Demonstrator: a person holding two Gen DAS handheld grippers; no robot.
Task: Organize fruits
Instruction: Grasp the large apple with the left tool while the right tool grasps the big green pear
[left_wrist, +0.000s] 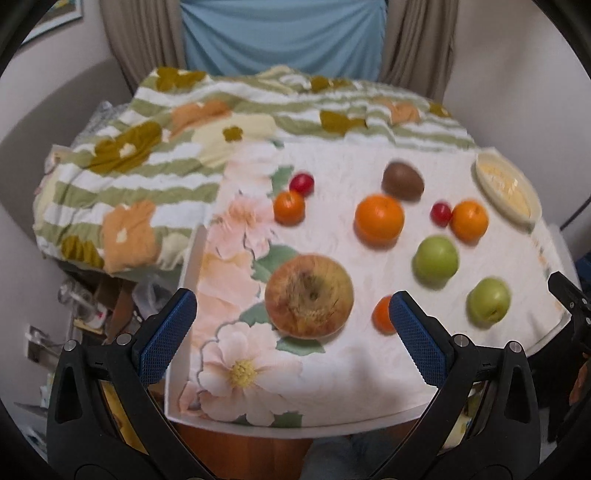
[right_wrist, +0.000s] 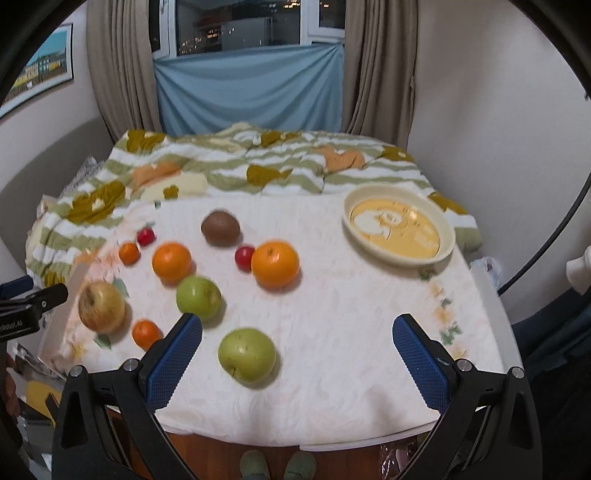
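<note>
Plate far right, quilt behind

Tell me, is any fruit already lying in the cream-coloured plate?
No, in the right wrist view the cream-coloured plate shows only its yellow printed bottom, and every fruit, such as the kiwi, lies on the tablecloth.

Left gripper spread wide above tablecloth — large apple between fingers, small orange beside right finger.
</note>
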